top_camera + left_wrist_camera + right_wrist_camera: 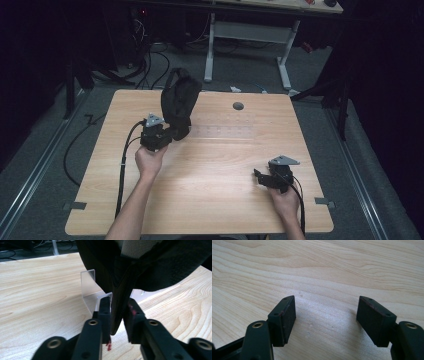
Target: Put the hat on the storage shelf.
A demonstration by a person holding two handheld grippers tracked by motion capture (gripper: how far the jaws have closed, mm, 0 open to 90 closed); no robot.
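A black fabric bag (177, 102) with a strap loop on top stands upright at the table's back left. My left gripper (169, 134) is at its lower front edge. In the left gripper view a narrow fold of the bag (117, 315) hangs between the two jaws of my left gripper (117, 305); the pads sit close beside it with a thin gap on the right side, so they are not pressing. Near the front right of the table my right gripper (258, 176) rests low, and its jaws (325, 307) stand wide apart over bare wood with nothing between them.
A clear plastic bracket (88, 287) stands on the wooden table (215, 170) right by the bag. A round cable hole (238, 106) is at the back centre. Beyond the table are a white desk frame (247, 30) and floor cables (75, 145).
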